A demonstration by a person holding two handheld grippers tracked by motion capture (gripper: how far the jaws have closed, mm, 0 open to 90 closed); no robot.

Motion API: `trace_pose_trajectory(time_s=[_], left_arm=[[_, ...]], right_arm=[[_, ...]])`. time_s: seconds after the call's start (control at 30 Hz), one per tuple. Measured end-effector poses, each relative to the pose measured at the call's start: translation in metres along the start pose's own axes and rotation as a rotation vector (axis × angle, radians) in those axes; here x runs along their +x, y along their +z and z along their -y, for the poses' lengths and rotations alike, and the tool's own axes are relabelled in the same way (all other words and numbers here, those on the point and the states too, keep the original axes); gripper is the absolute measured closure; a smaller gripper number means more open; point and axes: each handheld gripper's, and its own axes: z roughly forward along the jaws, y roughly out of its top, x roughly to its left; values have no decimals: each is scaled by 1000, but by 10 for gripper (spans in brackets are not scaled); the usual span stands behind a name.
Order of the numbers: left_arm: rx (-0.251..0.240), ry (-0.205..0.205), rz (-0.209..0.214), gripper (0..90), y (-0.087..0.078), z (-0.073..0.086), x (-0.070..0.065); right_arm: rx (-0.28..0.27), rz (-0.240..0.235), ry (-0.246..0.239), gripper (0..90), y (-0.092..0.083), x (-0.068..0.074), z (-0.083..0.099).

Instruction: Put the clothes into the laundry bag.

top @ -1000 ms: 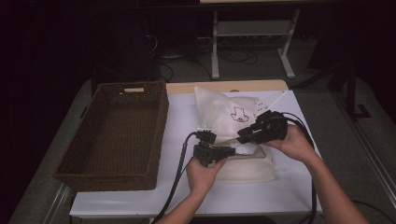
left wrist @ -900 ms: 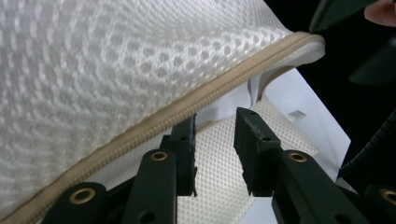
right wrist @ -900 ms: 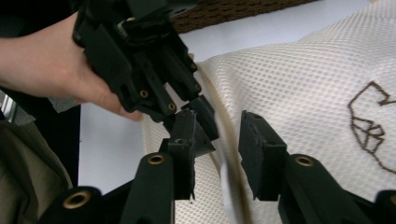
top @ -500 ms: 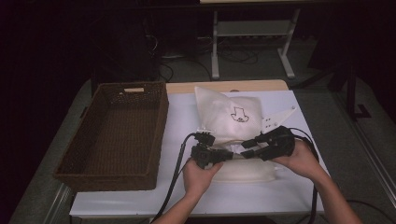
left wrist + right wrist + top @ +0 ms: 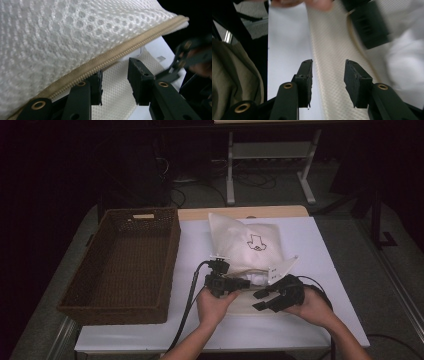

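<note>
A white mesh laundry bag (image 5: 245,242) with a small dark print lies on the white table (image 5: 320,250), its tan zipper (image 5: 120,56) along the near, open edge. My left gripper (image 5: 244,284) sits at that edge, pointing right. Its jaws (image 5: 115,67) have just been opening and stand apart, one under the zipper hem, with the lower mesh panel (image 5: 115,87) behind the gap. My right gripper (image 5: 259,301) hovers low at the bag's near right corner, facing the left one. Its jaws (image 5: 328,63) have just been opening and stand wide above the mesh (image 5: 332,45), gripping nothing.
A long brown wicker basket (image 5: 125,260) stands on the left part of the table, a hand's width from the bag. Black cables trail from both grippers toward the front edge. Dark floor and a metal stand lie beyond the table.
My right gripper has come down and toward the front, from on top of the bag to its near edge, and its jaws have spread. The left hand has stayed put.
</note>
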Motion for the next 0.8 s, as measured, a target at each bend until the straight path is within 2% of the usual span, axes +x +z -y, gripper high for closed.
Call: trace_pose_trajectory(time_s=[0.23,0.4,0.43,0.5,0.57,0.63,0.8], left_arm=[[-18,-39,11,640,7,-6,1],[-35,-52,-18,663,10,-11,0],[-39,-53,-24,679,11,-12,0],[-37,-57,-41,721,12,-13,1],[-38,-57,-55,779,13,-14,2],[-36,-66,-57,815,13,-14,4],[-46,-72,-77,829,12,-14,7]], right_arm=[[78,-3,-31,566,33,8,1],[145,15,-76,586,59,9,1],[129,29,-94,610,61,10,0],[131,44,-102,692,63,10,-1],[130,54,-115,831,62,10,-1],[126,29,-116,889,62,10,1],[137,-49,-115,899,59,11,5]])
